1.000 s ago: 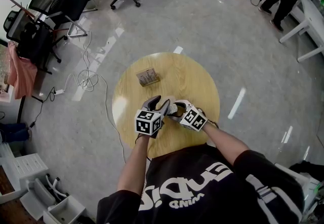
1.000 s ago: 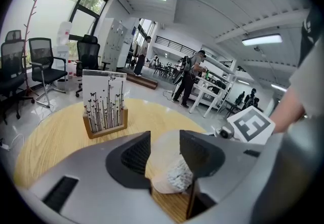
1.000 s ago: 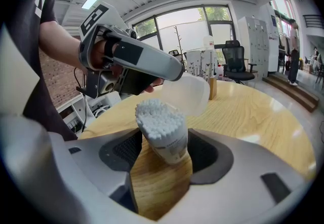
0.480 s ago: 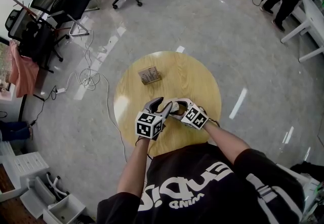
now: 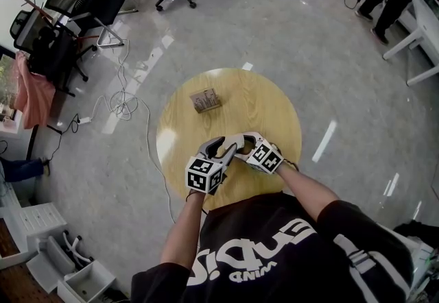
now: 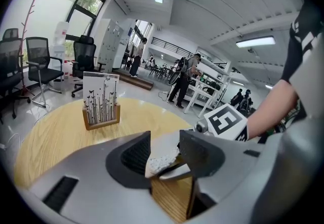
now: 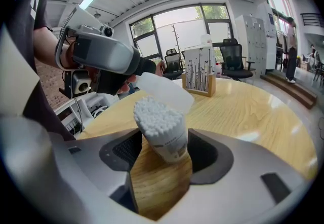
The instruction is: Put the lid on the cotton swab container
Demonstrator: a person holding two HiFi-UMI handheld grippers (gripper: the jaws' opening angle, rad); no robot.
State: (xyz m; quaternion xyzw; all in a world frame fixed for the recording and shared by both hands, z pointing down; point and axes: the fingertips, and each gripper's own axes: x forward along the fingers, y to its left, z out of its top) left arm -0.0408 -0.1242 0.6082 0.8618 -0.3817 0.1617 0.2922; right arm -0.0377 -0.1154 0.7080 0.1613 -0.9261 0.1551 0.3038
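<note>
Both tools meet near the middle of the round wooden table (image 5: 264, 106). The right gripper (image 7: 162, 153) is clamped on the cotton swab container (image 7: 165, 136), jaws pressing its two sides. It is held off the wood and tilted, with the white swab tips bare at the top. The left gripper (image 6: 165, 156) comes in from the table's 7 o'clock side, jaws closed on the lid (image 6: 161, 145) – a pale translucent cap. In the right gripper view the lid hangs slanted at the 1 o'clock edge of the swab tips, not seated on the container. A card stand (image 5: 205, 99) sits apart at the table's 11 o'clock.
</note>
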